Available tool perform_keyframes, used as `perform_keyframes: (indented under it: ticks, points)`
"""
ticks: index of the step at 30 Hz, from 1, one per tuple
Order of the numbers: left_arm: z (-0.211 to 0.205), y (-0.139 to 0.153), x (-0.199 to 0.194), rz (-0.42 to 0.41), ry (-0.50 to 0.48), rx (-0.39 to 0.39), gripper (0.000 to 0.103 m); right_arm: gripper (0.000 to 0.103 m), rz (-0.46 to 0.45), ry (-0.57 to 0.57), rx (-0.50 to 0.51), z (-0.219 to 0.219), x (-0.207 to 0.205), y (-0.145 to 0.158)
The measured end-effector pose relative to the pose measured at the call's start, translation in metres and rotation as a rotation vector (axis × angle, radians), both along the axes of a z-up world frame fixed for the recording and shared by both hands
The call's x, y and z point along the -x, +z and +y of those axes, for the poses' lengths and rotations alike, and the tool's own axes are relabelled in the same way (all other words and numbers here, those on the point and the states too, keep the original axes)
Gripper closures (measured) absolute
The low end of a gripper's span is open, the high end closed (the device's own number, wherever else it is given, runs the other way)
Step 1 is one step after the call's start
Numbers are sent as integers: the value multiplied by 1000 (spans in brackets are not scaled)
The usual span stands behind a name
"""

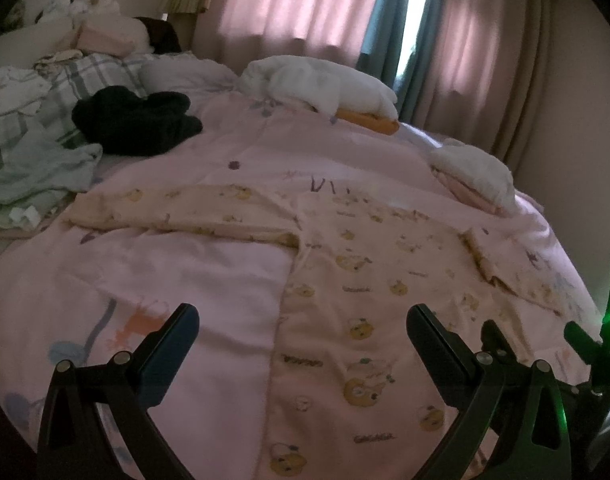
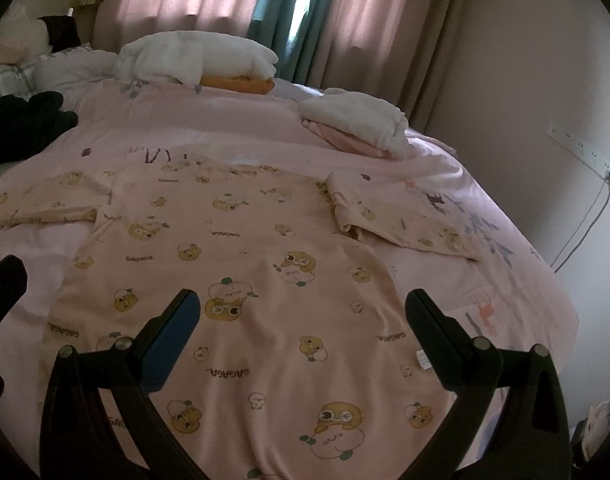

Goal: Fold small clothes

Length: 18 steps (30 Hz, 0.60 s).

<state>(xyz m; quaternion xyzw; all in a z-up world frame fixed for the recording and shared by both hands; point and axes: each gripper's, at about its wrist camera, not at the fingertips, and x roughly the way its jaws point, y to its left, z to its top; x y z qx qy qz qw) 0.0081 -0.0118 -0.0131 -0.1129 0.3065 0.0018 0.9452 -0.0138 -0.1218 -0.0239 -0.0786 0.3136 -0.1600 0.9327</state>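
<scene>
A pink cartoon-print quilt (image 2: 425, 152) covers the bed and fills most of both views. Spread flat across the middle of it lies the task's piece, a peach long-sleeved top (image 2: 265, 280) printed with small cartoon animals, both sleeves out sideways. The left gripper (image 1: 303, 320) and the right gripper (image 2: 303, 306) hang above its lower part, jaws spread wide, holding nothing. Folded white-and-orange stacks (image 2: 201, 60) sit toward the upper middle, a black garment (image 1: 133, 124) at upper left. Pink curtains (image 1: 289, 4) hang behind the bed.
</scene>
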Motion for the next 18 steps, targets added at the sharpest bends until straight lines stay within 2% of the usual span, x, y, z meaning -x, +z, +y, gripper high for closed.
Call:
perform_keyframes:
  ticks: [8, 18]
  points:
    - [-4, -5, -6, 29, 0, -8, 0, 0, -2, 19, -2, 0, 2, 3]
    - [-9, -5, -4, 24, -6, -36, 0, 0, 0, 23, -13, 1, 2, 2]
